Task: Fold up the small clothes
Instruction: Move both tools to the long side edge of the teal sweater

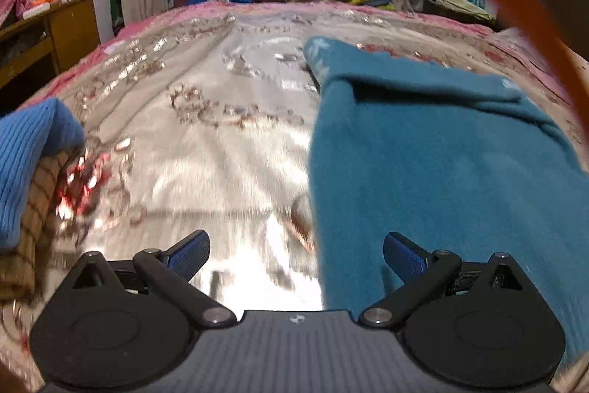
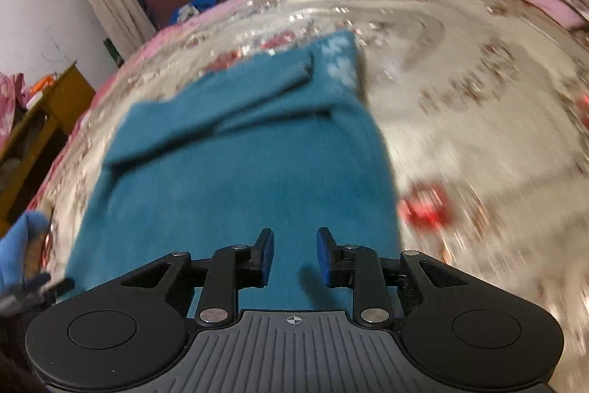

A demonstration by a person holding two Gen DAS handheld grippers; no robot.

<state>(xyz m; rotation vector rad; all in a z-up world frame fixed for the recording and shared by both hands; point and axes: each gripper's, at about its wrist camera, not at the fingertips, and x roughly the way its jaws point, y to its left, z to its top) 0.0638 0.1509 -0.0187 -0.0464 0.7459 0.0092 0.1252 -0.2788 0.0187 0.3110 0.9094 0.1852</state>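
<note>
Your half-open, empty right claw (image 2: 295,255) hovers over the teal fleece garment (image 2: 239,172), lengthwise ahead; your wide-open, empty left claw (image 1: 296,255) straddles its left edge.

Left gripper (image 1: 296,255) and right gripper (image 2: 295,255), black linkages, blue textured pads, silver rivets, ribbed grey base

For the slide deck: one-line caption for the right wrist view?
Right gripper, part open and empty, above a partly folded teal garment on a floral bedspread.
</note>
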